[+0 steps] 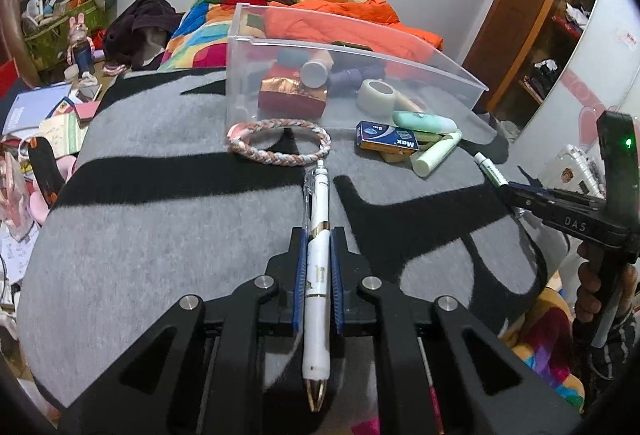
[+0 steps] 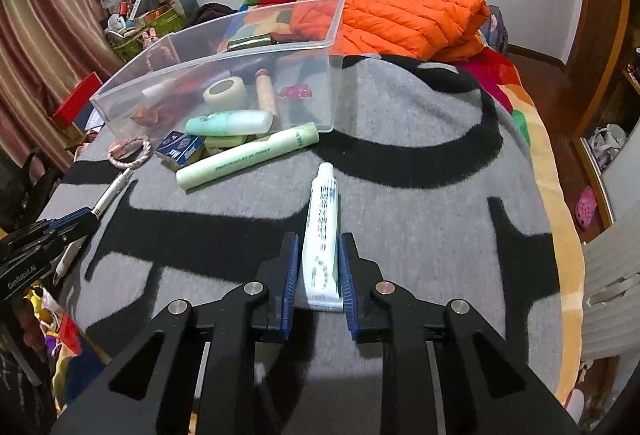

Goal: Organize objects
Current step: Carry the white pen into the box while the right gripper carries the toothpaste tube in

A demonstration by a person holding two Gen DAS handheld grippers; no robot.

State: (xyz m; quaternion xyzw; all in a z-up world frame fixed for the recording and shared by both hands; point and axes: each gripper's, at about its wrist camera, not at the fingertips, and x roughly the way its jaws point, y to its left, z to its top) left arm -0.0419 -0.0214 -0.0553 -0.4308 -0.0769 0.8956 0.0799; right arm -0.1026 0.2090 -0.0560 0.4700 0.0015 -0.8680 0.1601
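Note:
My left gripper (image 1: 319,235) is shut on a white pen (image 1: 317,267) that points forward over the grey and black blanket (image 1: 160,227). My right gripper (image 2: 319,241) is shut on a white and green tube (image 2: 322,231) low over the blanket. A clear plastic bin (image 1: 400,59) lies ahead and holds a tape roll (image 1: 376,94), a red box (image 1: 292,93) and other small items. In front of it lie a braided ring (image 1: 280,141), a blue Max box (image 1: 386,141), a mint bottle (image 2: 228,123) and a pale green tube (image 2: 248,157).
An orange jacket (image 2: 400,19) and a colourful quilt (image 1: 224,19) lie behind the bin. A cluttered floor and shelf with boxes (image 1: 60,23) are at the left. A wooden cabinet (image 1: 532,27) stands at the right. The right gripper shows in the left wrist view (image 1: 508,191).

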